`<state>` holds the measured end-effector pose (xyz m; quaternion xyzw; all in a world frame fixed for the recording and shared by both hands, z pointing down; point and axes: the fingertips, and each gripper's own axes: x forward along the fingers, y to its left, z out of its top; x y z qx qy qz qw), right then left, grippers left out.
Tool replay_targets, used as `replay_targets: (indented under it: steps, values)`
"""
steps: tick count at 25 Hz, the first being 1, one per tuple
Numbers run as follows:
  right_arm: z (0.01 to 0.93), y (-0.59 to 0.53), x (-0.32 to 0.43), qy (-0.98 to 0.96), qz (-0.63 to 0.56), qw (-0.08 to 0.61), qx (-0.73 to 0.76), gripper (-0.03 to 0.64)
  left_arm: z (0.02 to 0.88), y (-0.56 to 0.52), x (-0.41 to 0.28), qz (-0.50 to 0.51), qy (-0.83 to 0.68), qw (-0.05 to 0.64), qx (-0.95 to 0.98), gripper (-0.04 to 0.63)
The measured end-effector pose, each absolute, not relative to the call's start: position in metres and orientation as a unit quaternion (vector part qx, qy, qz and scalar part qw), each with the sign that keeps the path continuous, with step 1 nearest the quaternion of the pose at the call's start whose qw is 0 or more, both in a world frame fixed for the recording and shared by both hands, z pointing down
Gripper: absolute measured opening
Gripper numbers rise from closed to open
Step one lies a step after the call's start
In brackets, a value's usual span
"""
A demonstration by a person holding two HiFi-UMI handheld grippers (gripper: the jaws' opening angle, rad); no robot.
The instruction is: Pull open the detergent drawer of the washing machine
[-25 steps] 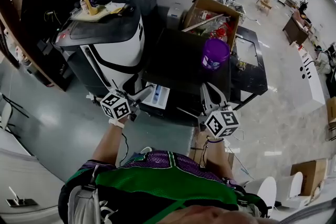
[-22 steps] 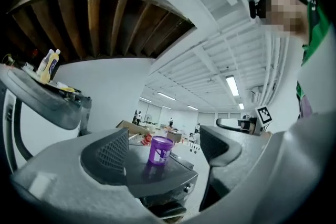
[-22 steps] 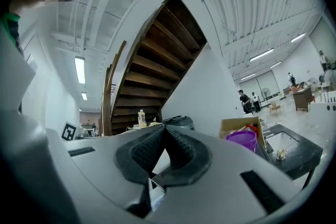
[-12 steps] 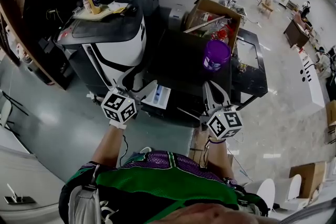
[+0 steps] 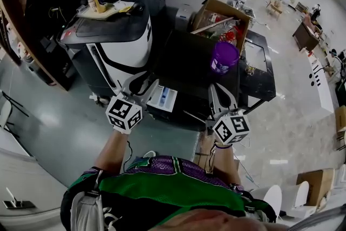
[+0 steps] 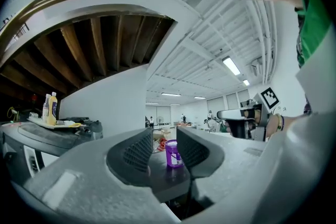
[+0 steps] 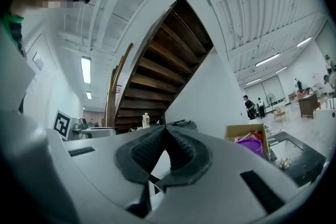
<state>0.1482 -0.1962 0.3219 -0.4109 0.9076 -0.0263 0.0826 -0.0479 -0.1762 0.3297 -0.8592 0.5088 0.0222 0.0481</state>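
**A:** Head view first. Where is the detergent drawer [image 5: 164, 99] sitting?

**B:** It is standing pulled out of the front face of the washing machine [image 5: 186, 62], at its front-left corner, and is showing a white tray with a blue insert. The left gripper [image 5: 142, 85] is hovering just beside the drawer's left edge. The right gripper [image 5: 220, 92] is hanging over the machine's front-right edge.

**A:** Any room to move?

**B:** Grey floor [image 5: 48, 127] is lying open to the left. A white and black appliance [image 5: 121, 43] is crowding the washing machine's left side. A cardboard box [image 5: 219, 16] is standing behind its back edge, and a black low table [image 5: 258, 65] is flanking its right side. A purple tub [image 5: 223, 57] is occupying the back-right corner of the top.

**A:** Left gripper view?

**B:** The left gripper [image 6: 164, 139] is closing its jaws, with a gap showing between the pads and nothing in it. Through that gap the washing machine's dark top [image 6: 168, 178] is running away to the purple tub [image 6: 172, 153]. Bottles on a tray [image 6: 50, 108] are standing on the appliance at the left. The right gripper's marker cube [image 6: 269, 97] is showing at the right. I cannot make out the drawer here.

**A:** Right gripper view?

**B:** The right gripper [image 7: 165, 131] is holding its pads together at the tips and gripping nothing. A wooden staircase [image 7: 157, 76] is rising behind it. The cardboard box [image 7: 244, 132] and purple tub [image 7: 253, 147] are sitting to the right, with an open pale floor [image 7: 315, 123] beyond them.
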Motion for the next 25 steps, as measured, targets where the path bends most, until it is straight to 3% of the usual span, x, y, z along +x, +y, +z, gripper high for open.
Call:
replay_targets:
  steps: [10,25]
  values:
    - [0.319,-0.193,0.137,0.91,-0.015,0.08,-0.406,0.002,0.321,-0.165,-0.055,0.029,0.522,0.073,-0.849,0.031]
    - [0.313,-0.187,0.139,0.902,0.021,0.066,-0.426,0.0,0.318,-0.163,-0.062,0.059,0.524,0.039,-0.849,0.017]
